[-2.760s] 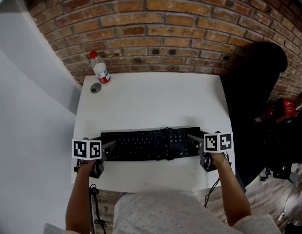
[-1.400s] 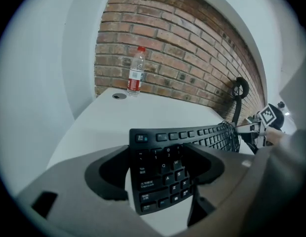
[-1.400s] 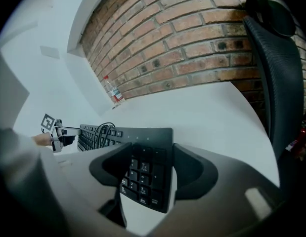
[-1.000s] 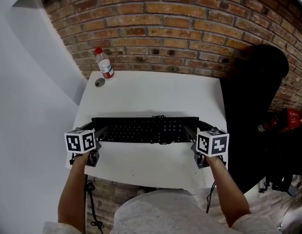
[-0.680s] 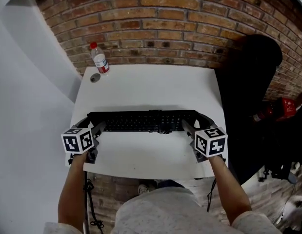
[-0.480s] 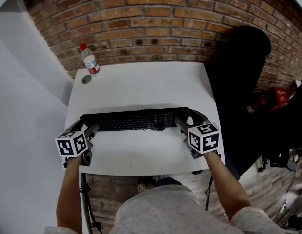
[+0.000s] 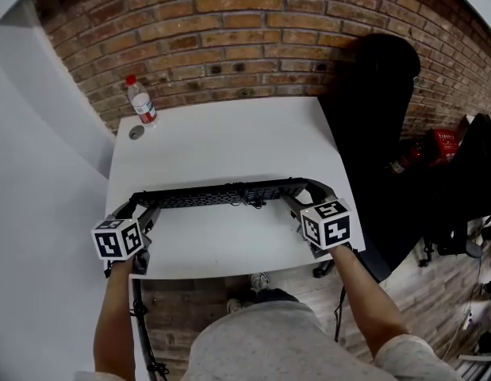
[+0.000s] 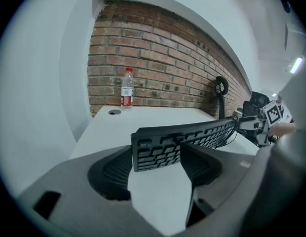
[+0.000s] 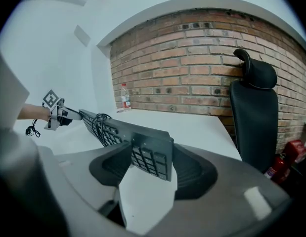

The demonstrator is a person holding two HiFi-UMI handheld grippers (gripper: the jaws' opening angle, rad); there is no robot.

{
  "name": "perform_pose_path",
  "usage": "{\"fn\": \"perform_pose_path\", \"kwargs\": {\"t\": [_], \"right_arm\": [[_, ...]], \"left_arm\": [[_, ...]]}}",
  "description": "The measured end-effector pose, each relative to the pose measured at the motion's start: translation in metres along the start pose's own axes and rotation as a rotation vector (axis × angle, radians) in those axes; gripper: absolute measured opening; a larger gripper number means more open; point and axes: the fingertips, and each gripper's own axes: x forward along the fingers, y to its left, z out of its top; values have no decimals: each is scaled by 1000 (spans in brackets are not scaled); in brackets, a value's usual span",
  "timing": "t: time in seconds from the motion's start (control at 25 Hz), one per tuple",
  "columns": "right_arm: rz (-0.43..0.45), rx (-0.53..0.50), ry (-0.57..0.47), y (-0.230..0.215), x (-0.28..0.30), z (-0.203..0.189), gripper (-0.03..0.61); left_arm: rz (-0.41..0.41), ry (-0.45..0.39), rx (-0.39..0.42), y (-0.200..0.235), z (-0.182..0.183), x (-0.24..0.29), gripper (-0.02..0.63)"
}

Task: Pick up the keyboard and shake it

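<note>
Above the table (image 7: 229, 133), keyboard (image 7: 221, 194) edge-on overhead, keys (image 7: 193, 201) mostly hidden, cable (image 9: 99, 124) seemingly bundled.

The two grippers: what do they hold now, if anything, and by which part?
The keyboard, tilted above the table. The left gripper, its jaws closing, clamps the left end; the right gripper clamps the right end.

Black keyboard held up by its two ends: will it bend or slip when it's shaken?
Probably stiff: the black keyboard spans straight between the left gripper, whose jaws are closing on its end, and the right gripper. Held only by its narrow ends, it might twist. Its bundled cable may swing.
</note>
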Motion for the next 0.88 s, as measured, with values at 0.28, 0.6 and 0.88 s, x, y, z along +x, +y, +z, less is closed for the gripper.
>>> {"fn": "perform_pose_path", "kwargs": {"t": [0.28,0.6,0.88], "right_arm": [[-47,-29,24,15,-22,-17,273],[-102,-99,61,33,-38,-43,271],[-145,-177,112,41,-45,-65,267]], "left_arm": [[-7,33,50,-3,-17,-15,285],[-26,90,113,-2,-46,-26,290],[-32,135,160,-4,-72,-31,290]]}}
